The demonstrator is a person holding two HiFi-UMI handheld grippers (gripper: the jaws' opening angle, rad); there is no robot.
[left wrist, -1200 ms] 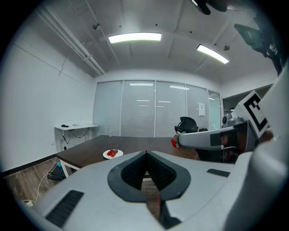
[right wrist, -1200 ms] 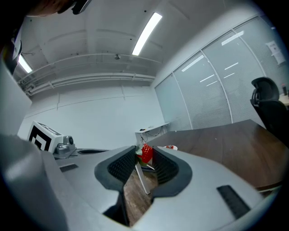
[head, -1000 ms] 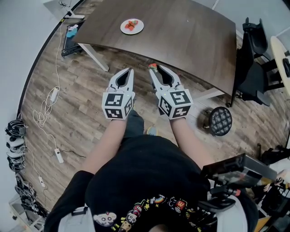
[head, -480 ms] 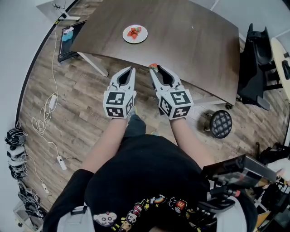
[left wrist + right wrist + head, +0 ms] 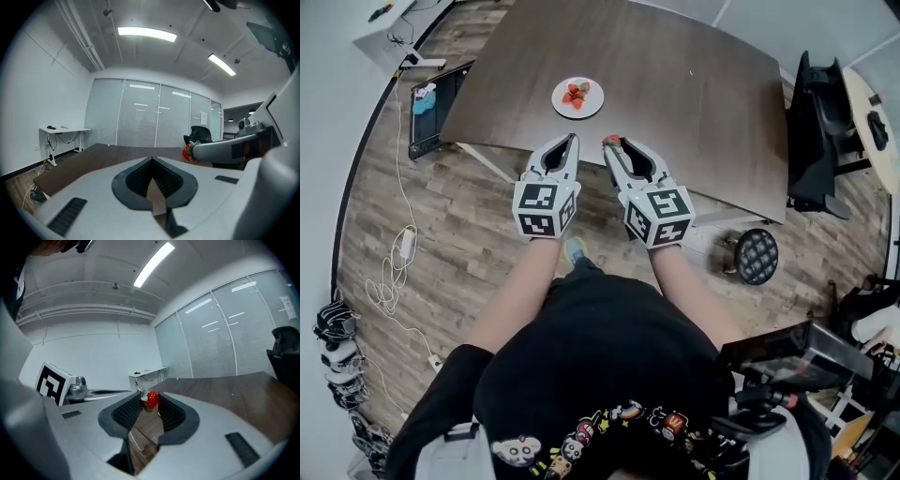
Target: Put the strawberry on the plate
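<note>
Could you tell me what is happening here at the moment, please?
A person stands at a dark wooden table with a claw in each hand. The right claw is shut on a strawberry, by the table's near edge. The left claw is shut and empty beside it. A white plate farther along already has strawberries on it; the held one is not there yet.

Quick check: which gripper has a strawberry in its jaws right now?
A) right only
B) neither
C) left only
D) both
A: the right gripper has the red strawberry pinched between its jaw tips, while the left gripper has its jaws shut with nothing between them.
</note>
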